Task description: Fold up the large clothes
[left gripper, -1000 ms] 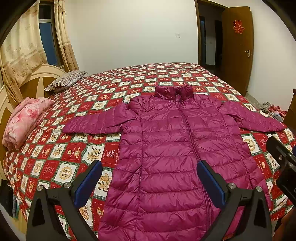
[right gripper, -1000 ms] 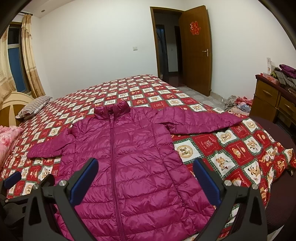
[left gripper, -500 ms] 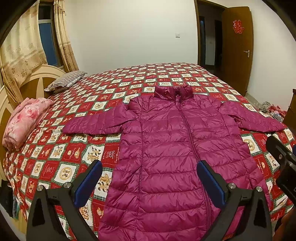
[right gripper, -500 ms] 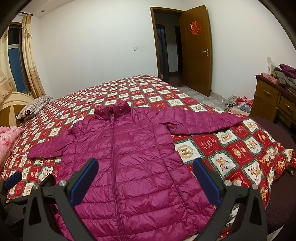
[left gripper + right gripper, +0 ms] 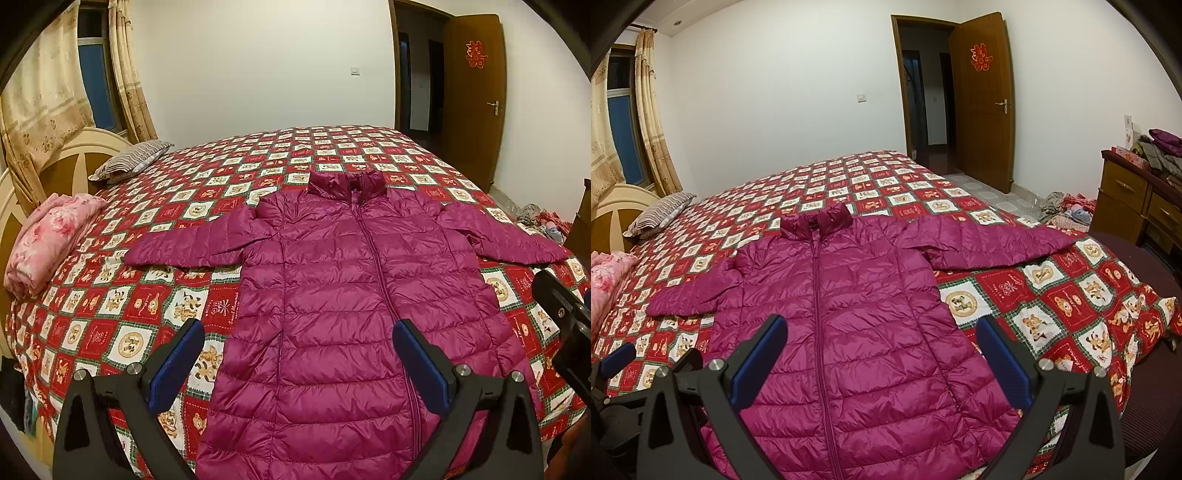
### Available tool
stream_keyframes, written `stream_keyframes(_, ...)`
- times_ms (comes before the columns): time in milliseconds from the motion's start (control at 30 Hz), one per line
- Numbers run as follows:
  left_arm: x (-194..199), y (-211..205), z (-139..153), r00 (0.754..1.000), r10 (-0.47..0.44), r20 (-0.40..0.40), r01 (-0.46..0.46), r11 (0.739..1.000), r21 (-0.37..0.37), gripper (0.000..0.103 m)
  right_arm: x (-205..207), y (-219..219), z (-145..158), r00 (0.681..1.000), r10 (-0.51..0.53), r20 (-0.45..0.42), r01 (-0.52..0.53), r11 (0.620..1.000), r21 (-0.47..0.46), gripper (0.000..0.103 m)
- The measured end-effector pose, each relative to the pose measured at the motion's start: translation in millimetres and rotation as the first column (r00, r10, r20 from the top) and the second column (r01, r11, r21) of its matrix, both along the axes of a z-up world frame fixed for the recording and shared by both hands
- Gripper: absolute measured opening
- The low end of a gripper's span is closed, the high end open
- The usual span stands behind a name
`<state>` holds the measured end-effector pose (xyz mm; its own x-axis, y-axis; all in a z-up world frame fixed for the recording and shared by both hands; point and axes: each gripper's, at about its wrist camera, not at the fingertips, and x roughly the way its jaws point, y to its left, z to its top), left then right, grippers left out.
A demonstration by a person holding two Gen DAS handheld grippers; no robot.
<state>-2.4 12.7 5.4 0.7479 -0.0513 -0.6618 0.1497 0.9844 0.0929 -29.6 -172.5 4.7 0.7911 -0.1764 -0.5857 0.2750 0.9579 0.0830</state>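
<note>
Magenta puffer coat lying flat, sleeves spread, on the bed.
Left gripper and right gripper are hovering spread wide, gripping nothing, over its near hem.

The left gripper is built of matte black plastic, with two angular fingers that widen toward the near edge into flat triangular frames with cut-out openings. Each finger carries a flat blue pad on its inner face. A round silver screw head sits at each joint, two on each finger. The right gripper has the same make: black angular fingers, blue pads and silver screws. In the right wrist view, the neighbouring gripper's black body and a blue pad tip show at the left edge.
</note>
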Motion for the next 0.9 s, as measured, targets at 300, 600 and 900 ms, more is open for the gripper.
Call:
stream_keyframes(300, 1.8, -0.3, -2.2, 1.0, 0.002, -0.006, -0.002, 1.0, 0.0, 0.102, -0.5, 0.0, -0.5, 1.0, 0.001, 0.001, -0.001, 1.0, -0.002, 0.103)
stream_keyframes(600, 23.8, -3.6, -25.0, 0.999, -0.017, -0.051, 0.016, 1.0, -0.015, 0.102, 15.0, -14.1, -19.1, 0.998, -0.027, -0.048, 0.028, 0.999, 0.018, 0.103)
stream_keyframes(900, 59.8, 2.0, -23.8, 0.999, -0.02, -0.038, 0.018, 0.999, -0.05, 0.102, 34.6, -61.0, -19.9, 0.988, -0.137, -0.075, 0.138, 0.99, 0.021, 0.103)
